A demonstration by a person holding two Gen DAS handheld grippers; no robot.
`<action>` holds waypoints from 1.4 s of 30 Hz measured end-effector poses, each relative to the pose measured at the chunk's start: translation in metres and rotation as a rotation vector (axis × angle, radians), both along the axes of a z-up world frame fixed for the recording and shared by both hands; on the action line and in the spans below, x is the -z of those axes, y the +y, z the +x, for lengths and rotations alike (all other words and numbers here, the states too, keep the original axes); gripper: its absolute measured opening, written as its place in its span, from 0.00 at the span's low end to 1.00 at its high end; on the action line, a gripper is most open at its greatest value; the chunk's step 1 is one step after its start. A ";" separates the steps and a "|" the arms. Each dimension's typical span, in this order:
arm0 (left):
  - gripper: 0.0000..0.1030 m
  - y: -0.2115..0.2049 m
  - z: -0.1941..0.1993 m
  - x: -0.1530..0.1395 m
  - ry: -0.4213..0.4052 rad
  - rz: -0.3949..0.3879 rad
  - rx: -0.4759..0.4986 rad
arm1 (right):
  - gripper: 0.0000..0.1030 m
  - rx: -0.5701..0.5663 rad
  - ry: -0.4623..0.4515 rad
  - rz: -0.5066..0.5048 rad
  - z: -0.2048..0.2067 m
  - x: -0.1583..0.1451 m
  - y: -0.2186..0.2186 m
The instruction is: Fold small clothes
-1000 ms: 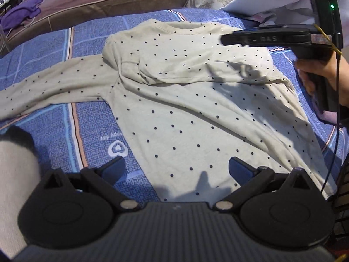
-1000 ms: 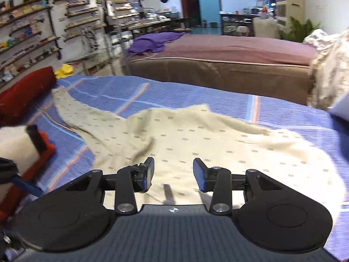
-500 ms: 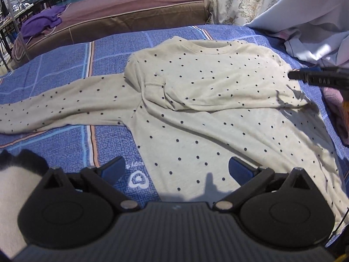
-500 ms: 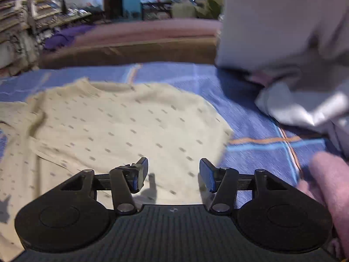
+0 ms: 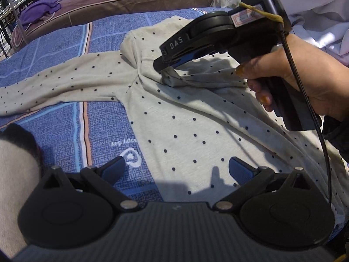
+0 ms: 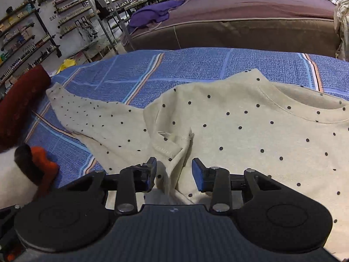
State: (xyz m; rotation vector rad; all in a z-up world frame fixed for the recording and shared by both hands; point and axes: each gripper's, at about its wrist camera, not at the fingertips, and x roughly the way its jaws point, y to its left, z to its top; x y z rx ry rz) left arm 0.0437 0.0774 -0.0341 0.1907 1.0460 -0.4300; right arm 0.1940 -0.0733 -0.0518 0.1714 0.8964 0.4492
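A cream long-sleeved shirt with black dots (image 5: 196, 131) lies flat on the blue bedspread (image 5: 104, 126). One sleeve (image 5: 54, 87) stretches out to the left; the other is folded across the chest. My left gripper (image 5: 176, 168) hovers open and wide above the shirt's lower left edge, holding nothing. A hand holds my right gripper (image 5: 162, 65) down on the folded sleeve's end near the left shoulder. In the right wrist view its jaws (image 6: 174, 172) are closing around a raised ridge of fabric (image 6: 178, 150); the pads stand apart from it.
A brown mattress (image 6: 240, 28) with a purple cloth (image 6: 157, 13) borders the far side of the bedspread. White fabric (image 5: 316, 21) is heaped at the right. A red cushion (image 6: 19, 102) lies at the left edge, with wall shelves (image 6: 32, 28) behind.
My right gripper has swung back from the shirt's right side to the folded sleeve's end and sunk onto it, its jaws narrower. The left gripper has hardly moved.
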 end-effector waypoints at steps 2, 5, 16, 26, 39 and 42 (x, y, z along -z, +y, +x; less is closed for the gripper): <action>1.00 0.001 0.000 0.001 0.006 -0.006 0.007 | 0.04 -0.001 0.020 0.040 0.003 0.002 -0.003; 1.00 0.002 0.000 0.003 0.012 -0.010 0.012 | 0.03 0.046 0.014 0.098 0.004 -0.007 -0.018; 1.00 0.004 -0.008 0.002 0.038 -0.050 0.016 | 0.04 0.120 -0.214 0.136 -0.005 -0.080 -0.041; 1.00 0.020 -0.038 0.000 0.083 -0.029 0.027 | 0.64 -0.101 0.072 0.262 -0.022 0.007 0.027; 1.00 0.023 -0.065 -0.002 0.077 -0.007 0.054 | 0.78 0.093 0.114 0.054 -0.066 0.009 -0.064; 1.00 0.034 -0.065 -0.008 0.072 -0.036 0.008 | 0.83 0.152 0.010 0.144 -0.089 -0.009 -0.089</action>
